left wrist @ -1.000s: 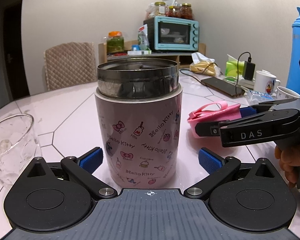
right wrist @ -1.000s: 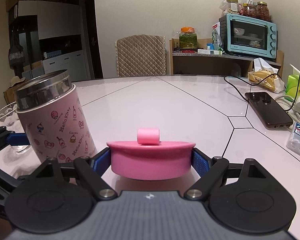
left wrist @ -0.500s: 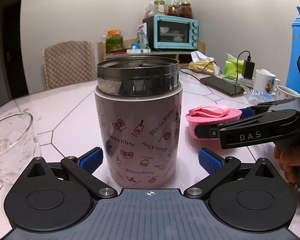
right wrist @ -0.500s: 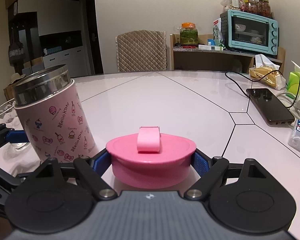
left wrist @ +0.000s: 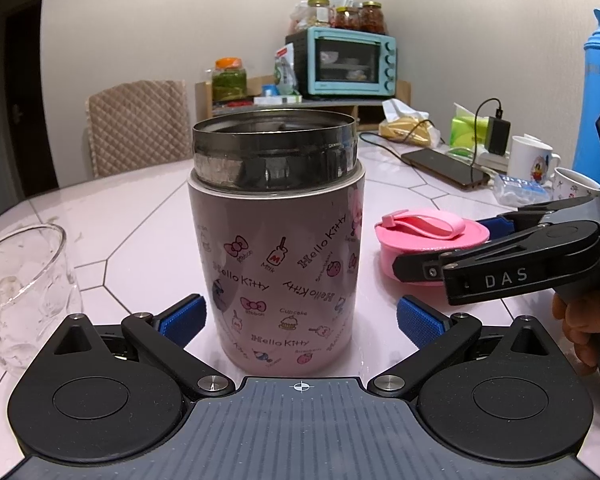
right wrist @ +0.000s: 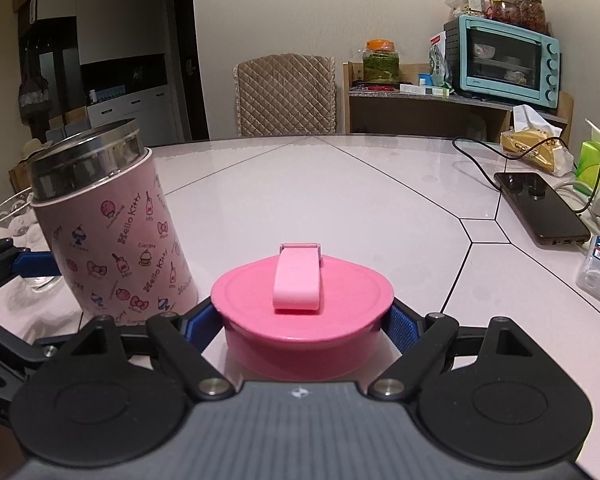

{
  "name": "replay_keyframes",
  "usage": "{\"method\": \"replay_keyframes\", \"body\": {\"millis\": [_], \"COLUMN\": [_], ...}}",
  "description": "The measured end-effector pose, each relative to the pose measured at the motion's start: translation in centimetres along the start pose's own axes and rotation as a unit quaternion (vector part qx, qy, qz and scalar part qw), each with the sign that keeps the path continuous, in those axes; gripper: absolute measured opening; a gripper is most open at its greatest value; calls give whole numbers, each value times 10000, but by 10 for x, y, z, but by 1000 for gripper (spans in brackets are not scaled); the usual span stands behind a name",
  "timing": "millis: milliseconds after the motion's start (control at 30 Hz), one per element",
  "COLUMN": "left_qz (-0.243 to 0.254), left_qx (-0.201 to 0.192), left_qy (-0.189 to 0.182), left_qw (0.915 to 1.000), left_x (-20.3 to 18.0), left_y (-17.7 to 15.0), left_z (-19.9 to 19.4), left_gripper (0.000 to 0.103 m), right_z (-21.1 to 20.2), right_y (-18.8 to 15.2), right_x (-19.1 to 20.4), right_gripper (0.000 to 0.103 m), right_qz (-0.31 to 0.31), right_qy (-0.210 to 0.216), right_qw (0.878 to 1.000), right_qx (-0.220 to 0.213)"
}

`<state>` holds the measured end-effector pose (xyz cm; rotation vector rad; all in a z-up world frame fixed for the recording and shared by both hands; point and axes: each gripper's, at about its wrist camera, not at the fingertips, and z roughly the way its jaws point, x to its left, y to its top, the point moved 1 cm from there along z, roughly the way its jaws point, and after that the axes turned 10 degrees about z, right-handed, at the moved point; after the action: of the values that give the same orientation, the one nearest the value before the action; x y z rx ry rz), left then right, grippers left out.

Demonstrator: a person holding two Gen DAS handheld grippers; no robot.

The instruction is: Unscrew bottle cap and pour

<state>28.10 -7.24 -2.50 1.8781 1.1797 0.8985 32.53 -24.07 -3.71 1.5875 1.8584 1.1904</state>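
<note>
Cap (right wrist: 302,312) rests on table between opening right tongs (right wrist: 302,326); left tongs (left wrist: 300,318) gape around bottle (left wrist: 278,248).

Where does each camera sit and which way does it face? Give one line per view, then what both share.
Left wrist: sits on the left gripper, angled down over the table at the uncapped flask, which stands between its open jaws; the right gripper and a hand show at right.
Right wrist: sits on the right gripper, angled down at the pink lid lying on the table between its opening jaws; the left gripper's fingertips show at left.
Shared: flask, lid, glass cup, phone, toaster oven, chair.
</note>
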Motion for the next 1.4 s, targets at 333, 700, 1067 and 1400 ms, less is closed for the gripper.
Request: {"method": "replay_keyframes", "body": {"millis": [333, 700, 1067, 1400], "left_qz": [-10, -14, -4, -5], "left_qx": [-1, 13, 26, 42], "left_qy": [11, 44, 56, 69], "left_qw": [10000, 10000, 10000, 10000], "left_x": [1, -7, -11, -13], "left_y": [-2, -1, 0, -2], "left_z": [-1, 1, 4, 2], "left_gripper": [103, 103, 103, 103], "right_z": [0, -1, -2, -6], "right_y": [-1, -1, -1, -2], "right_x": [1, 2, 1, 1], "right_gripper": [102, 102, 103, 103], "right_qz": [-38, -40, 8, 34], "right_qy": [48, 72, 50, 52], "right_qw": [10000, 10000, 10000, 10000], "right_qx": [3, -4, -22, -40]}}
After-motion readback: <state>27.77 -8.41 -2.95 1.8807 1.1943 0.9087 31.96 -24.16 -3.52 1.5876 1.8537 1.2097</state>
